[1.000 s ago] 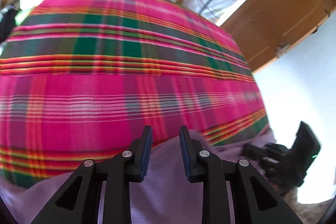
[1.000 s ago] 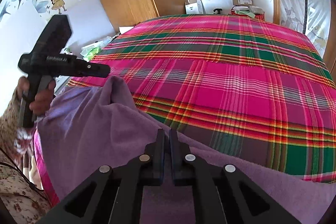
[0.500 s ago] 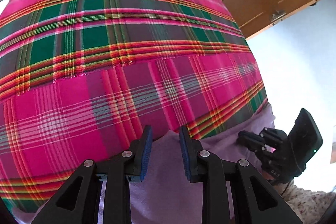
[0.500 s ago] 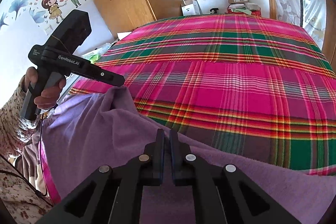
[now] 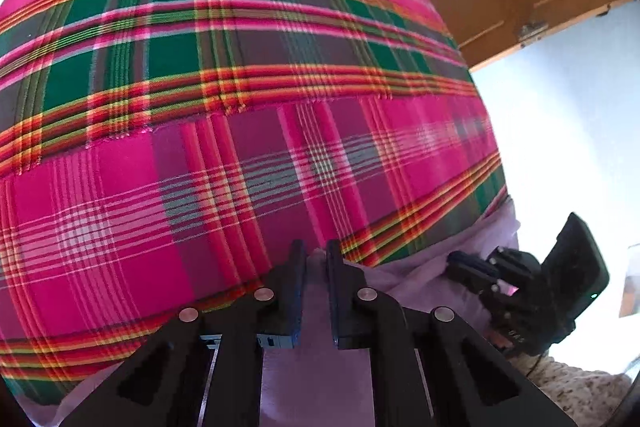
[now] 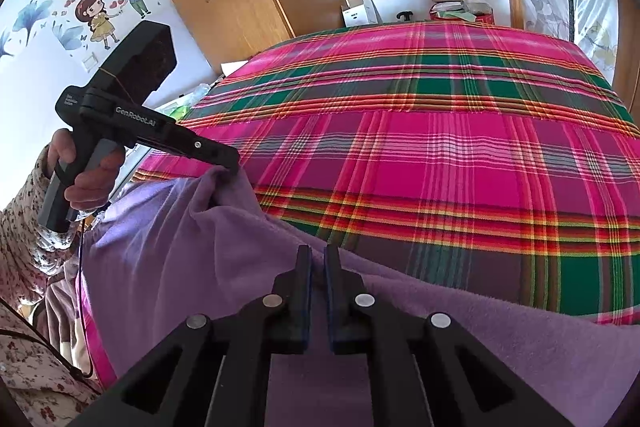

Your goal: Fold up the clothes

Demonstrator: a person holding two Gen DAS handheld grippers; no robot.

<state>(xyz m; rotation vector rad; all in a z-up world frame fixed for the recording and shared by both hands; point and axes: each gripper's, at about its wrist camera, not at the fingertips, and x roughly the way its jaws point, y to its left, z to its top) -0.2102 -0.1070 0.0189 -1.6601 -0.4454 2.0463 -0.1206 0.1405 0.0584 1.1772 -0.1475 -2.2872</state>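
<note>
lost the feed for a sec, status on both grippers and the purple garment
Left gripper shut on purple garment edge. Right gripper shut on the same garment, near edge. Garment bunched at the foot of the plaid bedspread, not yet folded. Nothing in the way.

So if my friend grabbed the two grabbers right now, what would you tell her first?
Left hand-held gripper: shut on a bunched edge of the purple garment, lifted above the plaid bed cover.
Right hand-held gripper: shut on the same garment's edge, nearer the person.
The garment hangs stretched between the two grippers, its near part draped over the bed's front edge.
Done: both edges are gripped and raised.
Left: no fold is visible yet. Probably lay it flat on the cover, then fold it.
</note>
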